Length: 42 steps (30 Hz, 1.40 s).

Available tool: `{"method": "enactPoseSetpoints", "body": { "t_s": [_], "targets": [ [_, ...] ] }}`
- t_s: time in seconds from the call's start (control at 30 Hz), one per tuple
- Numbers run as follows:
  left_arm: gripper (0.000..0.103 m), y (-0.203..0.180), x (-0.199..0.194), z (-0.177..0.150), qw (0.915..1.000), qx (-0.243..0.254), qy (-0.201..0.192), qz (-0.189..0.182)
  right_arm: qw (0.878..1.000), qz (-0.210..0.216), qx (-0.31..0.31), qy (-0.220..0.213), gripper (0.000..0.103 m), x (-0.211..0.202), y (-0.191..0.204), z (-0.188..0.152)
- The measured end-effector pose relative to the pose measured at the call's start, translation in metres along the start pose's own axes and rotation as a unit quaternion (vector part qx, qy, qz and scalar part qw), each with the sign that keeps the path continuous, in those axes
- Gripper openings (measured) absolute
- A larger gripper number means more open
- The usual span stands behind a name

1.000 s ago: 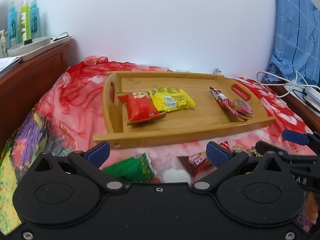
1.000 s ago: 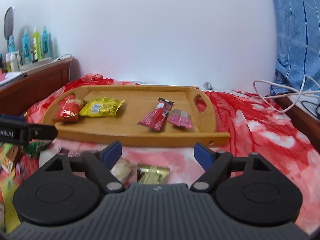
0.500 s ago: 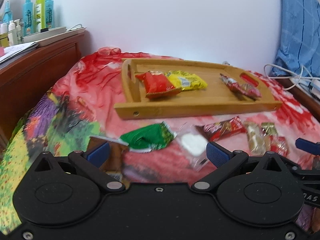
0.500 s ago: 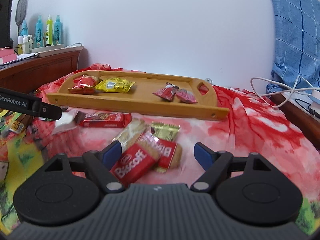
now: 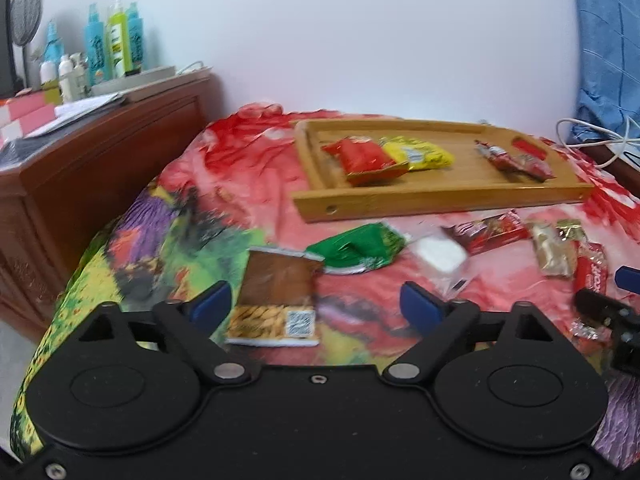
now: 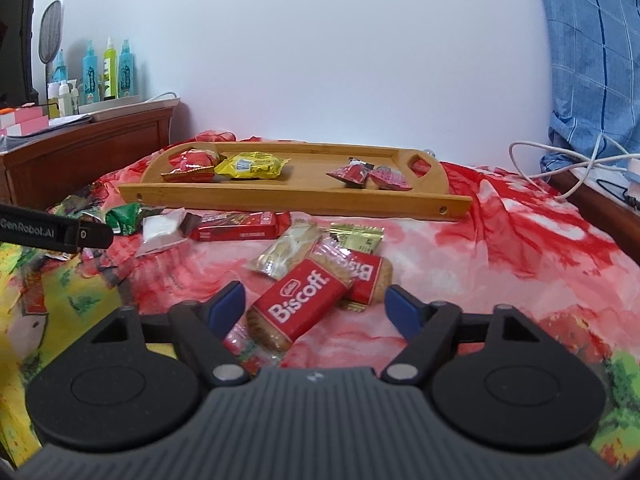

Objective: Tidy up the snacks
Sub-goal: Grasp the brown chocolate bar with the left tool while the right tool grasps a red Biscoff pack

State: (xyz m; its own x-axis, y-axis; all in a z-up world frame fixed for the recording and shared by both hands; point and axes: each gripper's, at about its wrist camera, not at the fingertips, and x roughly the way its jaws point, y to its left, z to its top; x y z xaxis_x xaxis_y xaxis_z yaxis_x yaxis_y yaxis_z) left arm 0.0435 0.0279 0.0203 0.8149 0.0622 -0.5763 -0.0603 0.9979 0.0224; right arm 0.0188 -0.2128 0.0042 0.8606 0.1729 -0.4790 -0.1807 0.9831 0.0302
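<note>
With both jaws just closing but still spread and pinching nothing, the left hand-held gripper point(image 5: 316, 308) should straddle the brown packet point(image 5: 278, 296) on the bed, while the right hand-held gripper point(image 6: 316, 306) centres on the Biscoff biscuit point(image 6: 298, 306), both bound for the wooden tray point(image 6: 296, 200).

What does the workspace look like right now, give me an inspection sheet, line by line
Surface: bed with a red floral cover.
Job's things: wooden tray holding four packets; loose snacks in front of it, among them a Biscoff pack, a green packet and a brown packet.
Clutter: nothing seen.
Tongs: left tongs open around the brown packet, right tongs open around the Biscoff pack; both have just been closing.
Cables: white cable at the right.
Surroundings: wooden cabinet with bottles; blue cloth.
</note>
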Motion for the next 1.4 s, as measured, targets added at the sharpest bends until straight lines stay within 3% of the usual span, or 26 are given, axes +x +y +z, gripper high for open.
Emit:
{"method": "enactPoseSetpoints", "body": {
  "t_s": [0.3,0.47,0.67,0.83,1.03,1.13,1.17,1.2,1.4],
  "targets": [
    [0.06,0.016,0.003,-0.005,0.9996,-0.024,0.015,-0.003,1.0,-0.001,0.016,0.0,0.054,-0.002,0.008,0.0],
    [0.06,0.014,0.008,-0.003,0.9996,-0.023,0.011,0.014,1.0,-0.008,0.02,-0.001,0.047,-0.001,0.011,0.001],
    [0.062,0.017,0.017,0.001,0.9986,-0.044,0.014,0.025,0.999,-0.015,0.028,0.0,0.047,0.003,0.013,0.004],
    [0.064,0.027,0.024,0.003,0.9961,-0.085,0.022,0.011,0.999,-0.017,0.033,0.0,0.048,0.005,0.016,0.005],
    [0.066,0.027,0.026,0.003,0.9965,-0.076,0.023,0.028,0.999,-0.02,0.036,-0.003,0.049,0.008,0.018,0.006],
    [0.061,0.026,0.026,0.003,0.9969,-0.072,0.024,0.022,0.999,-0.021,0.031,-0.005,0.049,0.009,0.019,0.005],
    [0.049,0.026,0.026,0.004,0.9971,-0.071,0.025,0.014,0.999,-0.022,0.03,-0.005,0.049,0.009,0.02,0.005],
    [0.045,0.025,0.024,0.004,0.9972,-0.07,0.025,0.006,0.999,-0.022,0.029,-0.005,0.049,0.01,0.021,0.005],
    [0.044,0.02,0.019,0.004,0.9979,-0.056,0.031,-0.014,1.0,-0.021,0.023,-0.004,0.049,0.012,0.022,0.006]
  ]
}}
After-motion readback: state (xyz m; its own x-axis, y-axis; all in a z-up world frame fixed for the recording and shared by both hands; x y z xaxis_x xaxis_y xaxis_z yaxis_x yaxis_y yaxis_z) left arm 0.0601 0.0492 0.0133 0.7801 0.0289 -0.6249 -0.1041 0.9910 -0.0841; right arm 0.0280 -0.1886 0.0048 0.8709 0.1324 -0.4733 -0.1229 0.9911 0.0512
